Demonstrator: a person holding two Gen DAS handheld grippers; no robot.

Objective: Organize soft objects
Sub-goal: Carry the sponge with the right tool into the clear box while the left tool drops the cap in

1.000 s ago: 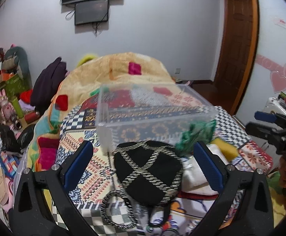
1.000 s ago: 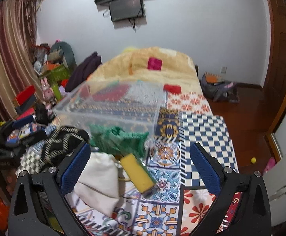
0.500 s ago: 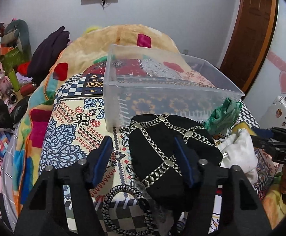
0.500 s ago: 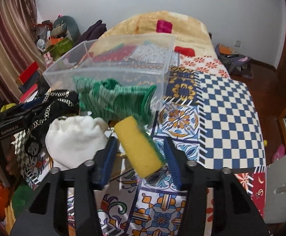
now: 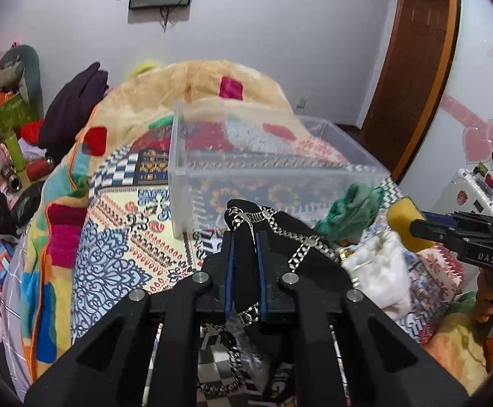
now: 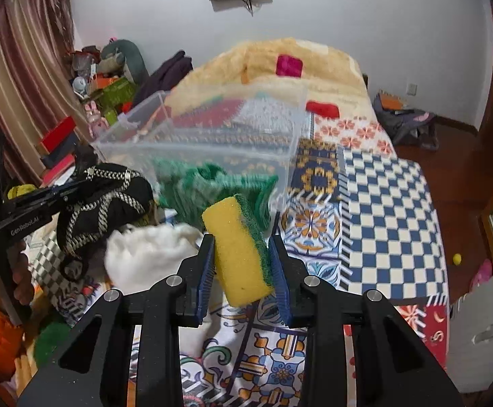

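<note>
My left gripper [image 5: 244,237] is shut on a black pouch with silver chain trim [image 5: 297,237], lifted a little off the bed; it also shows in the right wrist view [image 6: 104,200]. My right gripper [image 6: 241,240] is shut on a yellow sponge with a green scrub side [image 6: 236,254], raised above the bedspread; the sponge shows at the right of the left wrist view [image 5: 405,220]. A clear plastic bin [image 5: 266,173] stands on the bed just beyond both grippers. A green cloth [image 6: 212,190] and a white cloth [image 6: 144,257] lie in front of the bin.
The bed carries a patterned bedspread [image 6: 382,203] and a tan blanket [image 5: 195,84] at its far end. Clutter and toys fill the left side of the room [image 5: 5,118]. A wooden door [image 5: 412,68] is at the right. A bag [image 6: 405,118] lies on the floor.
Both grippers have closed: the left on the black pouch, the right on the yellow sponge. Both objects have lifted off the bed, and both views have tilted up toward the bin.
</note>
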